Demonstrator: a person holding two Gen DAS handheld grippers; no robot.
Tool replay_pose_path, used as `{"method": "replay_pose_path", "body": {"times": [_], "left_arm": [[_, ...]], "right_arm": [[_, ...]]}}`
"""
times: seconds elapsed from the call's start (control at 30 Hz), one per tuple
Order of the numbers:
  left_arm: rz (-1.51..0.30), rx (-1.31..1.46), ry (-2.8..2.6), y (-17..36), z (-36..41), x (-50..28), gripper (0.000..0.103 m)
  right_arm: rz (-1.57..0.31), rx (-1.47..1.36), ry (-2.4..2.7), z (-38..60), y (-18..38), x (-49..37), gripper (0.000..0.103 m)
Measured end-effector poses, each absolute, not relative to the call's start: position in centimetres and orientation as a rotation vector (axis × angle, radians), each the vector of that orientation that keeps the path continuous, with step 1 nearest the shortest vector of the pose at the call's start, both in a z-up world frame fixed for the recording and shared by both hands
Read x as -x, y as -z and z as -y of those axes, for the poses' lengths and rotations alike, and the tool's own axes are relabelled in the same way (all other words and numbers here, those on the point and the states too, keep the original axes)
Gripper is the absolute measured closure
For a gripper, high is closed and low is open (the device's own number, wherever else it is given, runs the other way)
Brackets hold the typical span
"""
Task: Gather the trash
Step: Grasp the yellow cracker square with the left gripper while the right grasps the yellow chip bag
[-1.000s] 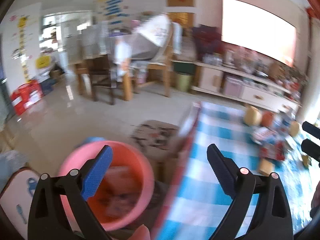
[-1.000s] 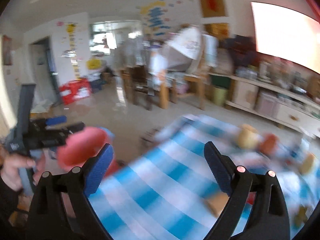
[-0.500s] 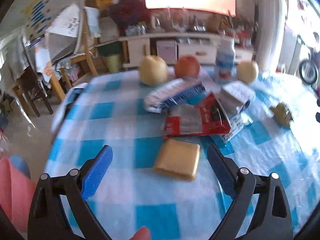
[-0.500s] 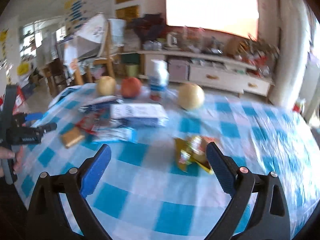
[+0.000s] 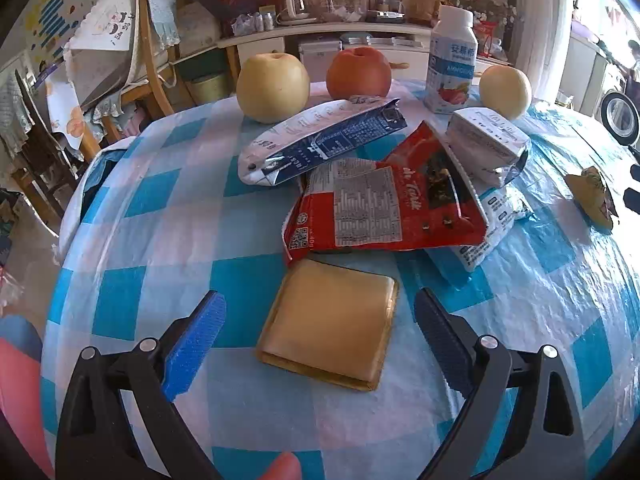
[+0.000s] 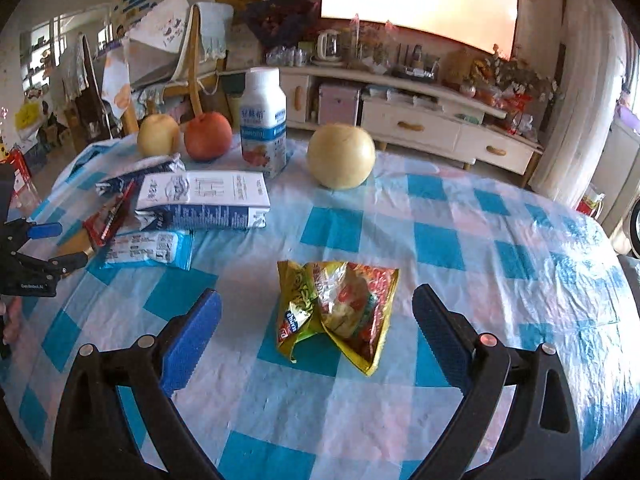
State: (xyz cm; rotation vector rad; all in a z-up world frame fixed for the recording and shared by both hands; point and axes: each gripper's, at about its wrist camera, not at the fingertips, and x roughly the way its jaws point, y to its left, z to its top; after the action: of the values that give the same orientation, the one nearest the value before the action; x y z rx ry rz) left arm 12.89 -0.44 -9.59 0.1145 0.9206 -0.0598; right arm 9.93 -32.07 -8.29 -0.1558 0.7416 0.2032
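Two pre-grasp approaches: left gripper [image 5: 316, 320] fingers wide around flat tan packet [image 5: 330, 322], right gripper [image 6: 316, 316] fingers wide around crumpled yellow wrapper [image 6: 338, 308], both at 12 o'clock. Next: descend, close.

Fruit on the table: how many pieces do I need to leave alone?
3. A yellow pear at the far left, a red apple beside it, and another yellow pear right of the yogurt bottle. None looks hidden.

Left gripper [image 5: 318, 330] at lower centre of its frame, jaws spread wide, nothing between them. Right gripper [image 6: 316, 326] lower centre too, jaws wide apart, empty. A fingertip [image 5: 280, 466] shows at bottom edge.
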Motion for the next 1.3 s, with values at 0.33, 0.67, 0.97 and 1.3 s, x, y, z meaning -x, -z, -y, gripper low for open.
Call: {"method": "replay_pose_path", "body": {"times": [0.33, 0.67, 0.97, 1.3], "left_arm": [[-0.934, -0.088, 0.150, 10.0, 1.1, -13.3, 0.027], [-0.909, -0.118, 0.144, 9.7, 1.9, -12.8, 0.045], [-0.893, -0.142, 0.121, 9.4, 1.9, -12.5, 0.046], [-0.827, -0.122, 0.101, 7.1, 1.0, -11.3, 0.046]], "right_arm": [[-0.801, 0.192, -0.170, 32.0, 10.3, -12.2, 0.006], [-0.884, 0.187, -0.155, 32.4, 12.7, -14.3, 0.006], [-0.910, 0.080, -0.231, 32.5, 12.5, -14.8, 0.037], [-0.867, 0.044, -0.256, 32.0, 10.8, -13.7, 0.044]]}}
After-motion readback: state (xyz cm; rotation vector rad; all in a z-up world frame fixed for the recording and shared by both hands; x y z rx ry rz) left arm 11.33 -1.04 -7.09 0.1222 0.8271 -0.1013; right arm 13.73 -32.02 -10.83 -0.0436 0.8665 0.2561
